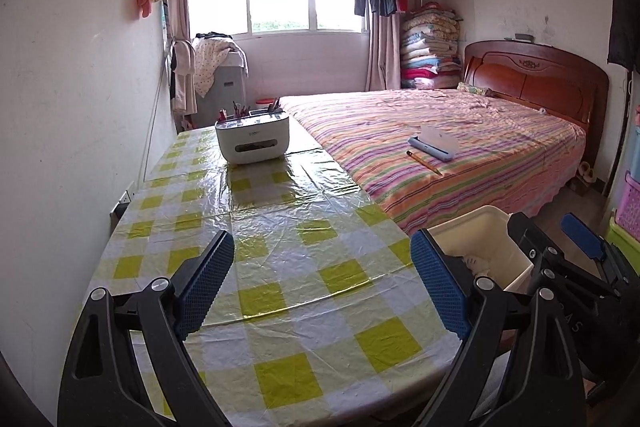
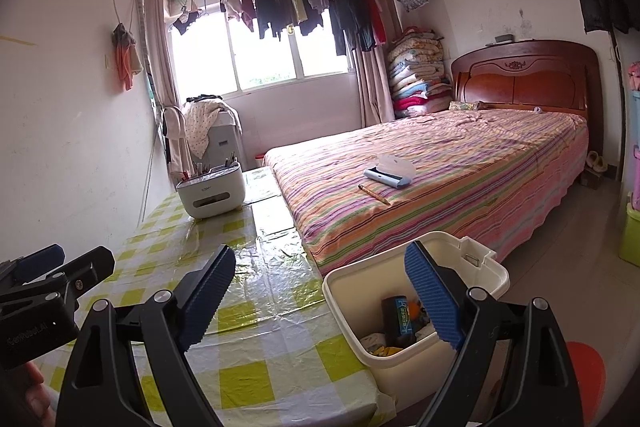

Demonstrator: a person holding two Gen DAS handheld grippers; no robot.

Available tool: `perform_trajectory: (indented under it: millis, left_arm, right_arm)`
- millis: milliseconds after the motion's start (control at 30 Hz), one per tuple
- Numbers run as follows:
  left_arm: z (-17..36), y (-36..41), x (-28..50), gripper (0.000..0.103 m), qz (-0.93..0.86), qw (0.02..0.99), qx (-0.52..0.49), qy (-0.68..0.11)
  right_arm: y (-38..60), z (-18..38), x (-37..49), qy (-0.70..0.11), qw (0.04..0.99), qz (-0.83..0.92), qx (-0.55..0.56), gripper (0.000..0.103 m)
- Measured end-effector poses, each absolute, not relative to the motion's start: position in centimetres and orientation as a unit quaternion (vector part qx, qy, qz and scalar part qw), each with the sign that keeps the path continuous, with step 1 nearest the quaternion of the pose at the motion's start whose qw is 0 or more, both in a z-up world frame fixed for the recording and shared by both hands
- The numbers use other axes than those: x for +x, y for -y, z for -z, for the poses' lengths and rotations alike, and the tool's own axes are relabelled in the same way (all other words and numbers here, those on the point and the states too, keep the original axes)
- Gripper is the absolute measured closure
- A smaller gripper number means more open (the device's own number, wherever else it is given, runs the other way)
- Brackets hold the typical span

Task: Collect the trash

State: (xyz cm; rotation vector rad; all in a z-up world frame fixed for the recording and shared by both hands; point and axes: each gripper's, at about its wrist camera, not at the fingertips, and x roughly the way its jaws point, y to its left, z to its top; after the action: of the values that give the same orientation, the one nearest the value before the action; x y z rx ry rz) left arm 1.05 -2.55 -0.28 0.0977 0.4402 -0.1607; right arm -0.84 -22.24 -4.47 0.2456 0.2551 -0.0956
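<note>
You are holding both tools empty. The left gripper [image 1: 322,291] is standing wide apart over the near end of the table [image 1: 280,227], nothing between its ribbed blue pads [image 1: 208,287]; the right gripper [image 2: 320,297] is equally spread, its right pad hanging over the mouth of the trash bin [image 2: 400,367].

That cream bin is standing on the floor just beside the table's near right corner, between table and bed [image 2: 460,163]. It is already holding trash [image 2: 396,319]: a dark cylindrical roll with a blue label, and crumpled bits, white and yellow.

From here the table is looking bare except for the white organiser [image 1: 253,141] at its far end, so the work is probably nearly finished. If you are hunting for leftovers, be sweeping low along the table's edges. The yellow-checked plastic cover is glossy and wrinkled; be pinching scraps from above, or the pads will be dragging the sheet. The pencil [image 2: 374,194] and blue case [image 2: 388,177] on the striped bedspread are looking like belongings, not trash.
</note>
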Motion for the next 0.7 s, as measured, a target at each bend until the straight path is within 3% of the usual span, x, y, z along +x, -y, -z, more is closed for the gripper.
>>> perform_trajectory:
  millis: [700]
  left_arm:
    - [0.83, 3.06, 1.48, 0.014, 0.083, 0.969, 0.052, -0.227]
  right_arm:
    - [22.5, 4.57, -0.86, -0.127, 0.983, 0.046, 0.124, 0.019]
